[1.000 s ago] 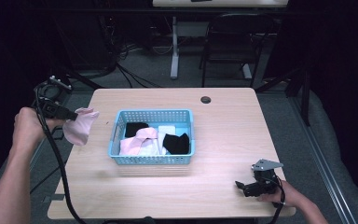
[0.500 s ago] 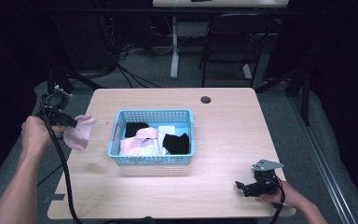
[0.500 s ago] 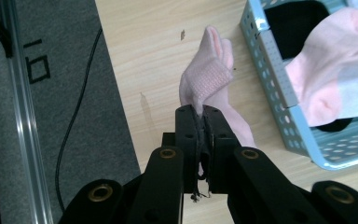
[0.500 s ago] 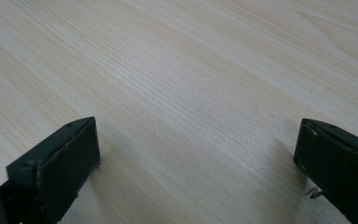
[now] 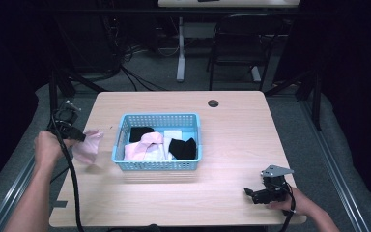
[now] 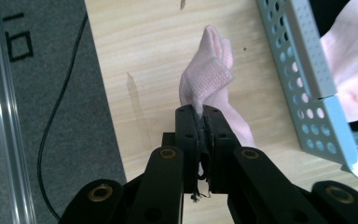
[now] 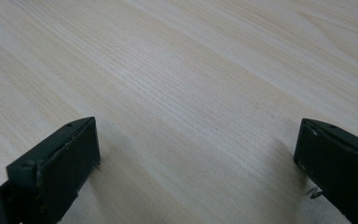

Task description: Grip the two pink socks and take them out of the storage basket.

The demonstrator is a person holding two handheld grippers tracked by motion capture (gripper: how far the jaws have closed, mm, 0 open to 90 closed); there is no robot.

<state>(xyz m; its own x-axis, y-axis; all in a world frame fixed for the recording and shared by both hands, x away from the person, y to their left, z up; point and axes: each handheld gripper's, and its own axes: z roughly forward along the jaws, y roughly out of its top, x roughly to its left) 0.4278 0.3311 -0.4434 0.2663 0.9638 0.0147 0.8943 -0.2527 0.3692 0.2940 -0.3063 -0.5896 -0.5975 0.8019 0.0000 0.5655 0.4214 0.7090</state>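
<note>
We see the left tongs [image 5: 77, 136] at the left edge of the desk [image 5: 232, 145], and their jaws are clenched on a pale pink sock [image 5: 88, 147], which they grip at its upper part. In the left gripper view the left tongs [image 6: 200, 122] pinch the ribbed cuff of the pink sock [image 6: 207, 86] between the two black jaws, and the rest of the sock hangs down above the wood. The sock is just beside the left wall of a light blue basket [image 5: 160, 167], outside of it, and we cannot tell if its lower end touches the desk. The blue basket [image 6: 303, 88] has round holes in its wall and stands near the middle of the desk, a little toward the left edge. Inside the basket lie more small clothes: a black piece [image 5: 140, 133] at the back left, a white piece [image 5: 175, 136] beside it, another black piece [image 5: 182, 148] at the front right, and a pink piece [image 5: 142, 147] at the front left. The right tongs [image 5: 251, 193] rest near the front right corner of the desk, low on the wood, with a grey plate on top. In the right gripper view the right tongs [image 7: 198, 154] are released, the two jaws stand wide apart, and between them we see the bare wood of the desk [image 7: 191, 84]. A small dark round hole [image 5: 213, 103] sits close to the back edge of the desk.
</note>
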